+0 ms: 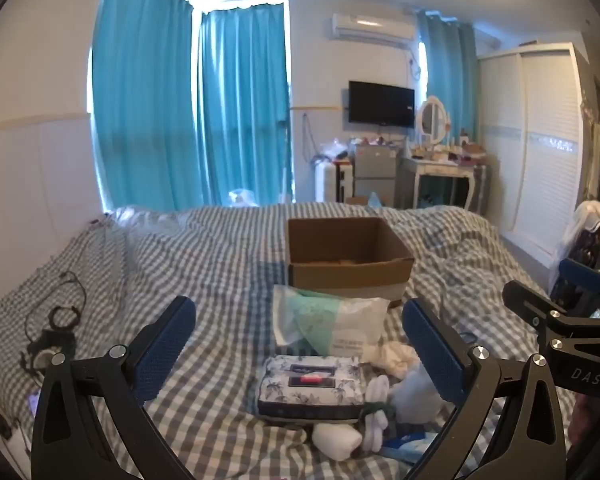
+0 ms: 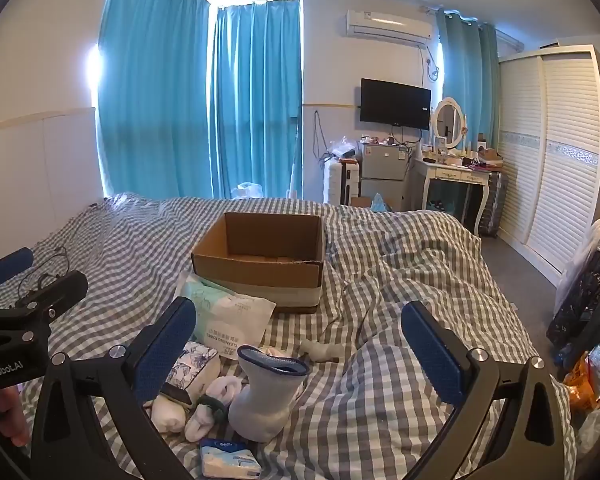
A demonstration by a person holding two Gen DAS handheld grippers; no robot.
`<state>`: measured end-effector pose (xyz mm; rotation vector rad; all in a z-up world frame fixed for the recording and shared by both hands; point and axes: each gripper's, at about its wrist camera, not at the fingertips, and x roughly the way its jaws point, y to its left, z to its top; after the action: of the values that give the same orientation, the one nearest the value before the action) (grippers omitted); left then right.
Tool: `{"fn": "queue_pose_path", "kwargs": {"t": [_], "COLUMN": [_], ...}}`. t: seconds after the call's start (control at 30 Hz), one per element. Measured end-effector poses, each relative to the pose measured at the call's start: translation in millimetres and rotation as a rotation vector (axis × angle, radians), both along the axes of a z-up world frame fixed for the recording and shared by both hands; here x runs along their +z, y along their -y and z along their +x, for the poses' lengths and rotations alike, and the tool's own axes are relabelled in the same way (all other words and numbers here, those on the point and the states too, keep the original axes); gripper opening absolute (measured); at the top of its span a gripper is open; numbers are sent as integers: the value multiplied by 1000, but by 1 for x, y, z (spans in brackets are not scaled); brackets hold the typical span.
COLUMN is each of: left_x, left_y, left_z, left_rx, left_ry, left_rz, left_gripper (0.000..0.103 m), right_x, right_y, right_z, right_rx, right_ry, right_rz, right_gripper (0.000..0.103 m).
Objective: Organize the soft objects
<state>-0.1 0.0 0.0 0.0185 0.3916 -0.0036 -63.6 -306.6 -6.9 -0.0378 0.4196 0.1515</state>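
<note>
A cluster of soft items lies on the checked bedspread (image 2: 400,280) in front of an open cardboard box (image 2: 260,256). In the right wrist view the grey sock (image 2: 266,396) with a blue cuff stands upright at about 6 o'clock from the box, its mouth open to the camera; just at its 9 o'clock sit white fluffy bundles with a green hair tie (image 2: 214,404) and a rolled white sock (image 2: 168,416), and at its 7 o'clock lies a small blue tissue pack (image 2: 228,460). A floral tissue pack (image 2: 192,368) lies at 10 o'clock from the sock, partly hidden behind a finger of the right gripper (image 2: 298,356), and the large cleansing-towel packet (image 2: 228,312) rests between that pack and the box, touching the box's near wall. The right gripper's jaws stand wide apart, holding nothing, with the sock between them nearer the left finger. In the left wrist view the left gripper (image 1: 300,352) is likewise spread wide and empty, framing the floral tissue pack (image 1: 312,388) and the towel packet (image 1: 328,320), with the box (image 1: 348,256) at 12 o'clock beyond. A tangle of black cable (image 1: 52,328) lies on the bedspread at 9 o'clock, well apart from the pile. Teal curtains (image 2: 204,100), a wall television (image 2: 396,104) and a white wardrobe (image 2: 556,152) stand beyond the bed.
</note>
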Motion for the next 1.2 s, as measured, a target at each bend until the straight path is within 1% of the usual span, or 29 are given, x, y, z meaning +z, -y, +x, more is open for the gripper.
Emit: {"fn": "queue_pose_path", "kwargs": {"t": [0.5, 0.6, 1.2], "left_x": [-1, -7, -5], "left_y": [1, 1, 3], "left_z": [-2, -1, 0], "left_rx": [3, 3, 5], "left_ry": [-2, -6, -11], "left_rz": [-1, 3, 2], "left_gripper": [103, 103, 103], "right_x": [-2, -3, -5], "right_y": [0, 0, 1], "right_z": [1, 2, 3], "right_rx": [0, 0, -2], "right_ry": [-1, -2, -8], "right_rz": [0, 0, -2], "right_gripper": [103, 103, 103]}}
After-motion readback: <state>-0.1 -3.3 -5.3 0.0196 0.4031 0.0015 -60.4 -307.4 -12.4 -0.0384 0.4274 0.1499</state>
